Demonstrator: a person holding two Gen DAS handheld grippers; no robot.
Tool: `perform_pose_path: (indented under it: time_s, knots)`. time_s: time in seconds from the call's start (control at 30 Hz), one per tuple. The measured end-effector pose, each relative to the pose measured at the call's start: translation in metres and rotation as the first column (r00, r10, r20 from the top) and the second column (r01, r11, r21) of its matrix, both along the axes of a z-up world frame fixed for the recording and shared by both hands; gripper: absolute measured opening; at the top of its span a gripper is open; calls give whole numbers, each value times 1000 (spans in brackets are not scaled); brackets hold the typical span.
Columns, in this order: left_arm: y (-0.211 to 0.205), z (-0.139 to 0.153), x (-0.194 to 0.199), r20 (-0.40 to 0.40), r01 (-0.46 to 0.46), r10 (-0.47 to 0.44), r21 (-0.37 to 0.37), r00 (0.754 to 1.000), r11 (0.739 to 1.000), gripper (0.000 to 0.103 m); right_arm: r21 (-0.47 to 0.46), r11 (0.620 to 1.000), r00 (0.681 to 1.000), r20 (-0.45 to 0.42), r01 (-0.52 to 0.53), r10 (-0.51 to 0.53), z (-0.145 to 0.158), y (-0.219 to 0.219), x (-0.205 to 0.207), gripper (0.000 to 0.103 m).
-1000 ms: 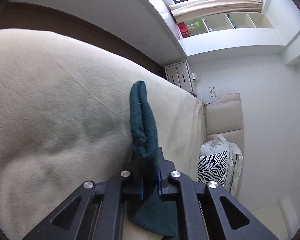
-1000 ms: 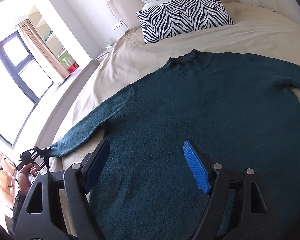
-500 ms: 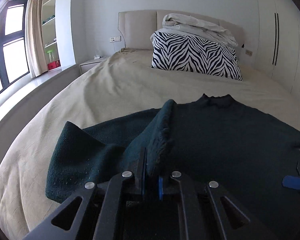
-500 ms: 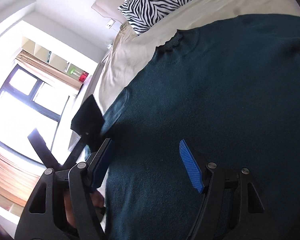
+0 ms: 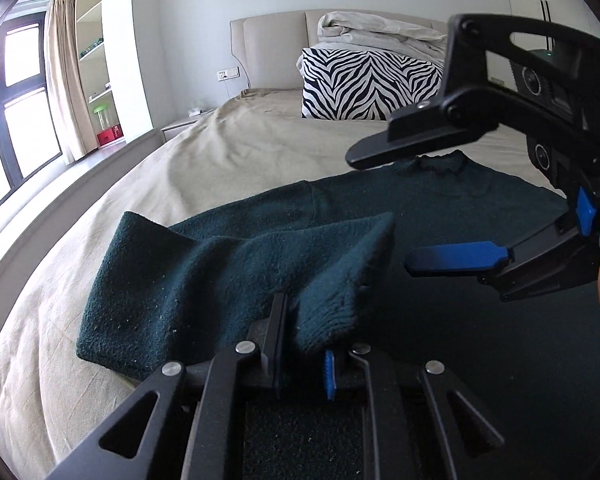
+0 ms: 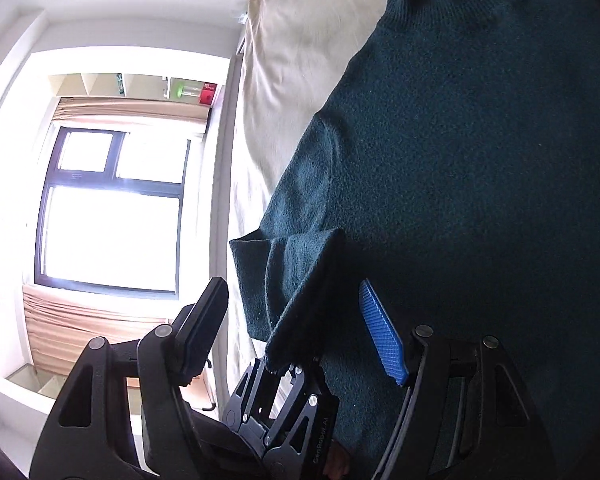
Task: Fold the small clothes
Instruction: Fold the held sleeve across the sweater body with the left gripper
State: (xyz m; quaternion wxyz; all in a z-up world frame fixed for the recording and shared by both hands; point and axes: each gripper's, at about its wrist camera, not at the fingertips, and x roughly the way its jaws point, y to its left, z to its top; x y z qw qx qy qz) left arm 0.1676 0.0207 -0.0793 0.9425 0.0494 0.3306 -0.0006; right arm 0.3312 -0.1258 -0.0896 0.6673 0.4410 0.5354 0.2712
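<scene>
A dark teal knit sweater (image 5: 440,208) lies flat on the beige bed (image 5: 228,160), collar toward the headboard. Its left sleeve (image 5: 204,276) is folded back over itself toward the body. My left gripper (image 5: 302,364) is shut on the sleeve cuff (image 5: 332,312) and holds it over the sweater's body. My right gripper (image 6: 296,324) is open and empty, hovering just above the folded sleeve (image 6: 296,280); it also shows in the left wrist view (image 5: 384,208), turned on its side. The left gripper shows in the right wrist view (image 6: 288,368) under the cuff.
A zebra-print pillow (image 5: 364,84) and crumpled white bedding (image 5: 380,32) sit at the headboard. A window with curtains (image 5: 20,92) and wall shelves (image 5: 96,80) are on the left. The bed edge (image 5: 60,216) runs along the left side.
My left gripper has carried the sleeve cuff from the bed's left edge in over the sweater, folding the sleeve. My right gripper has rolled sideways and moved close above the folded sleeve.
</scene>
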Motion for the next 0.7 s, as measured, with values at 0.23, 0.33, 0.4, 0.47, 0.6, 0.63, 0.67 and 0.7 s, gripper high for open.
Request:
perform_pose_path:
  time_s: [0.23, 0.33, 0.4, 0.47, 0.6, 0.63, 0.67, 0.7]
  knots:
    - [1, 0, 1, 9, -3, 3, -8, 1000, 1000, 18, -124, 988, 996, -11, -93, 92, -9, 38, 18, 14]
    - [1, 2, -1, 15, 5, -5, -17, 1000, 1000, 28, -186, 977, 994, 16, -101, 106, -4, 42, 17, 7]
    - [2, 5, -3, 25, 11, -10, -40, 1000, 999, 36, -218, 971, 994, 38, -94, 104, 3, 38, 19, 7]
    - [4, 8, -4, 20, 23, -21, -80, 1000, 997, 37, -249, 965, 994, 59, -78, 96, 12, 29, 20, 7]
    - [11, 13, -6, -2, 44, -45, -165, 999, 985, 36, -310, 950, 995, 79, -38, 65, 21, -9, 16, 7]
    - [14, 15, -7, -5, 46, -48, -184, 999, 982, 36, -327, 945, 995, 82, -24, 54, 21, -19, 18, 7]
    - [17, 18, -8, -2, 52, -54, -206, 999, 977, 36, -347, 938, 996, 84, -10, 42, 24, -30, 19, 7]
    - [20, 21, -11, 6, 59, -59, -226, 998, 972, 36, -366, 931, 996, 86, 3, 31, 26, -43, 20, 7]
